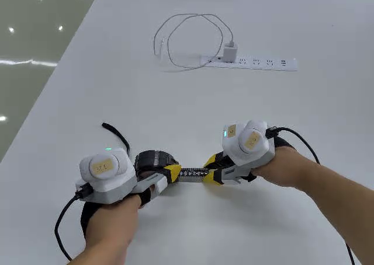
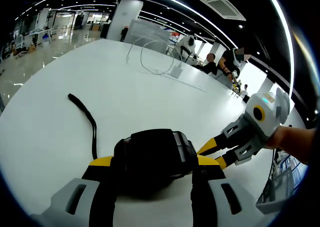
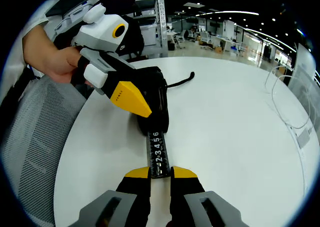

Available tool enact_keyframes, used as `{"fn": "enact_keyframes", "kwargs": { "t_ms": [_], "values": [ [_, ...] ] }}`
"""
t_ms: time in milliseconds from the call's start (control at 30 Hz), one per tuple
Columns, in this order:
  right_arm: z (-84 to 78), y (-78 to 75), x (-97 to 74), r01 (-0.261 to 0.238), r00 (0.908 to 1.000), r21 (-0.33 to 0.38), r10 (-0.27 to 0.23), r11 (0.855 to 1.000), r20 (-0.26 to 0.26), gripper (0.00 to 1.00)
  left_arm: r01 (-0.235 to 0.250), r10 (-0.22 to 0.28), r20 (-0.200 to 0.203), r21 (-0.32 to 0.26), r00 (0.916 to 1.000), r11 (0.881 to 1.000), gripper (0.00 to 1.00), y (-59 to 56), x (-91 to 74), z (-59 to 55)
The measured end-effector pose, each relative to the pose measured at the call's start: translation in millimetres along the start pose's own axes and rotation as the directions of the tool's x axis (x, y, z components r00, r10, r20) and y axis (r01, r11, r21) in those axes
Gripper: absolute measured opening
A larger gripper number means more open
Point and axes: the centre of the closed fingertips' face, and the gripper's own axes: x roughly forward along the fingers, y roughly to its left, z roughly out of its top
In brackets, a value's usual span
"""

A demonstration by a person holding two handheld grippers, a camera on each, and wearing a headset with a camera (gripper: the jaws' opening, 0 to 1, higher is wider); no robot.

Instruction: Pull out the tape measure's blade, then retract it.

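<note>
The tape measure [image 1: 153,159], a black case, lies on the white worktop [image 1: 292,113] close in front of the person. The left tongs [image 2: 155,162] are closed around its case, one yellow-tipped jaw on each side. A short stretch of blade [image 3: 156,154] runs out of the tape measure, its printed numbers facing up. The right tongs [image 3: 160,173] sit narrow, pinching the far end of that blade between their tips, just beside the tape measure. A black wrist strap [image 2: 85,122] trails from the tape measure across the worktop on the side away from the blade. Well beyond the tape measure lies a white power strip [image 1: 251,62] with a charger [image 1: 229,52] plugged in and a looped white cable [image 1: 187,37].
</note>
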Motion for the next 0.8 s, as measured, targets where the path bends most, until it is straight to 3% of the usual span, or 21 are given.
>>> {"fn": "enact_keyframes", "kwargs": {
  "t_ms": [800],
  "values": [
    [29.3, 4.2, 25.0, -0.021, 0.9991, 0.009, 0.021, 1.0, 0.036, 0.1, 0.014, -0.014, -0.003, -0.017, 0.9999, 1.0, 0.56, 0.3, 0.0, 0.5]
  ]
}}
